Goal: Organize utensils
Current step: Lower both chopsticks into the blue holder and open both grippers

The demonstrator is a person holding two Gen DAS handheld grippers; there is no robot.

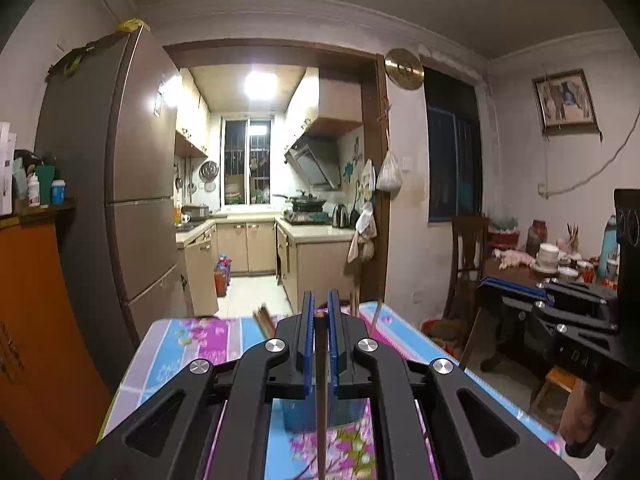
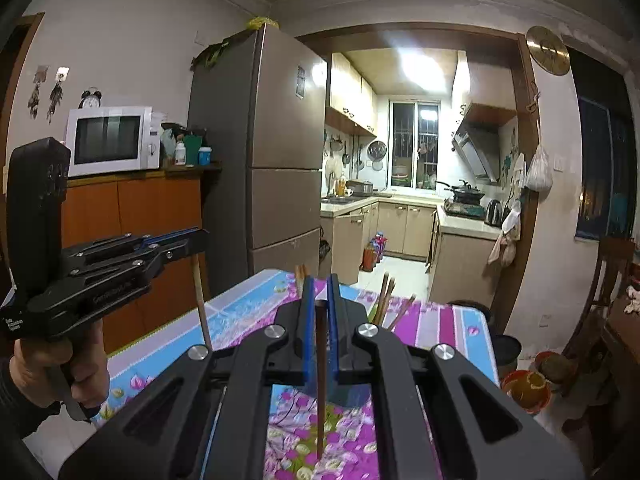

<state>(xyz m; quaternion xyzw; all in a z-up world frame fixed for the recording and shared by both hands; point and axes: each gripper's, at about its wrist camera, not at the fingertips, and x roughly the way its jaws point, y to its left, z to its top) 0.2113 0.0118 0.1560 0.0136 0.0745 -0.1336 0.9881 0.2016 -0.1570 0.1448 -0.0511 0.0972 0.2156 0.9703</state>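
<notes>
My left gripper is shut on a brown chopstick that hangs straight down over a blue cup on the floral tablecloth. My right gripper is shut on a darker chopstick that hangs point down above the cloth. In the right wrist view the left gripper shows at the left with its chopstick hanging. More chopsticks stick up beyond the right gripper, their holder hidden. In the left wrist view chopsticks show by the fingers.
The table's far edge drops to a tiled floor with buckets at the right. A fridge and an orange cabinet with a microwave stand at the left. A cluttered wooden table stands right.
</notes>
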